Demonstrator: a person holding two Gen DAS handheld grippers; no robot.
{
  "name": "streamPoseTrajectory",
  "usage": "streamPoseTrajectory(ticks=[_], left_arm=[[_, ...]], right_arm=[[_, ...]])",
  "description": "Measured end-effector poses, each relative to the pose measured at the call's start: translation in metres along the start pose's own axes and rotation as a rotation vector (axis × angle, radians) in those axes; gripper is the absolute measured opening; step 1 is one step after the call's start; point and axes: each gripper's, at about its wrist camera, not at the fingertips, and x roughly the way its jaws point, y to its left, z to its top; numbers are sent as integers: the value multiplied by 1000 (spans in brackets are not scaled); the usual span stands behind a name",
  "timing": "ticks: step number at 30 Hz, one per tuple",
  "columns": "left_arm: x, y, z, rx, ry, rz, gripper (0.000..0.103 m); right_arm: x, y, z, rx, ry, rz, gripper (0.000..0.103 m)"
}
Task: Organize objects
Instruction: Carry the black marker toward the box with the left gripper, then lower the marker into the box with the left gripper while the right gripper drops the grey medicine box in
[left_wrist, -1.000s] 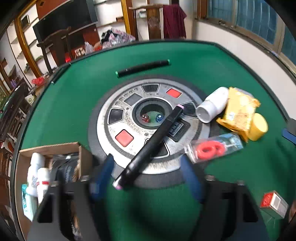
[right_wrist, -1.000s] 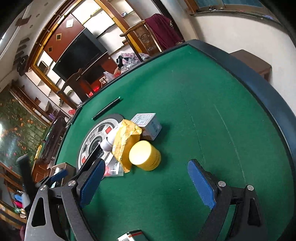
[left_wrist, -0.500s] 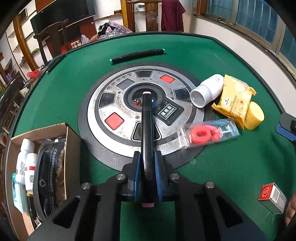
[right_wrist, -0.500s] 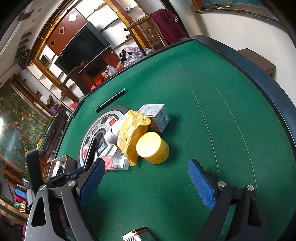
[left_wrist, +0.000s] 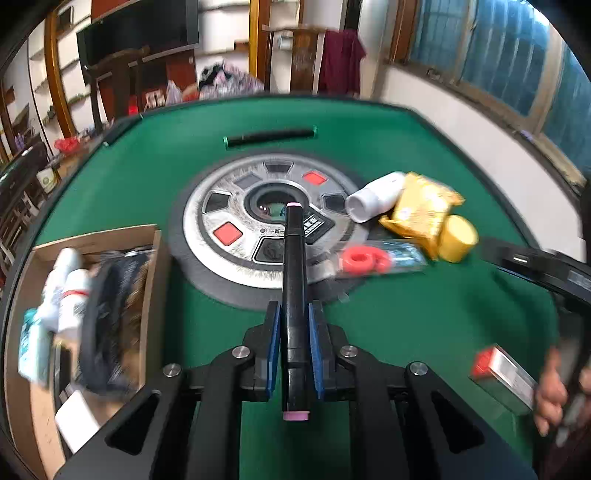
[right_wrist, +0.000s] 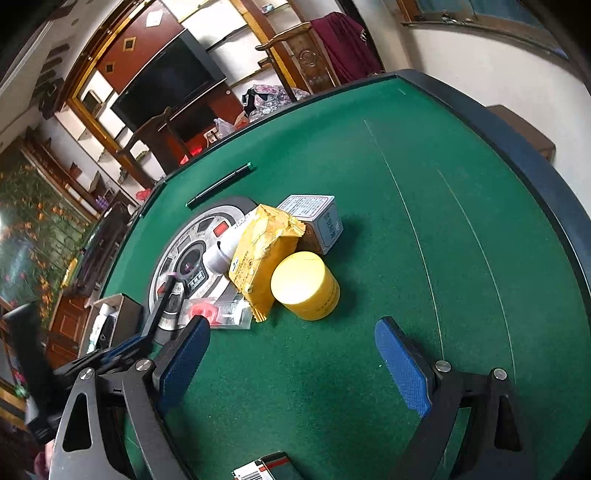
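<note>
1. Black marker (left_wrist: 293, 280) with pink ends: clamped between the blue pads of the left gripper (left_wrist: 295, 332), its tip pointing to 12 o'clock over the round grey centre panel (left_wrist: 221, 206) of the green table (left_wrist: 424, 317).
2. Right gripper (right_wrist: 291, 358): jaws spread wide, nothing between them; yellow jar (right_wrist: 304, 286) near at 12 o'clock.
3. Cardboard box (left_wrist: 37, 369): at 9 o'clock of the marker, holding white bottles (left_wrist: 68, 284).

I am seeing daylight streaming from the windows (left_wrist: 491, 55); motion blur is smearing the left view, fisheye bending edges.
</note>
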Motion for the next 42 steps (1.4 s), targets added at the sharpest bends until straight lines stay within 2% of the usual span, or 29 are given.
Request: streamPoseTrajectory(ticks=[9, 13, 19, 20, 21, 22, 24, 25, 29, 34, 38, 42], left_arm=[[-94, 9, -60, -39, -156, -38, 15], [-119, 21, -82, -47, -190, -44, 15], [-130, 47, -99, -115, -219, -71, 15], [-131, 52, -101, -129, -222, -72, 15], [-133, 56, -104, -140, -224, -72, 15], [-137, 62, -108, -155, -227, -68, 15], [-140, 69, -113, -170, -231, -59, 15], [-143, 75, -116, -179, -234, -49, 15], [-156, 97, -127, -201, -253, -5, 15], [-167, 132, -137, -236, -256, 80, 15], [-167, 162, -138, -268, -229, 145, 15], [-156, 186, -132, -281, -183, 184, 15]], right_arm=[[-8, 23, -11, -161, -7, -17, 94], [-30, 41, -42, -304, 32, -53, 94], [-37, 61, -92, -555, 65, -221, 91], [-35, 62, -95, -565, 75, -228, 87], [-31, 61, -97, -563, 93, -228, 71], [-27, 59, -97, -551, 115, -229, 49], [-18, 55, -99, -528, 145, -251, 30], [-17, 51, -99, -515, 137, -251, 30], [-26, 45, -102, -437, 117, -190, 29], [-45, 53, -96, -315, 100, -8, 29], [-52, 99, -87, -307, 121, 181, 30], [-40, 169, -83, -324, 179, 360, 30]])
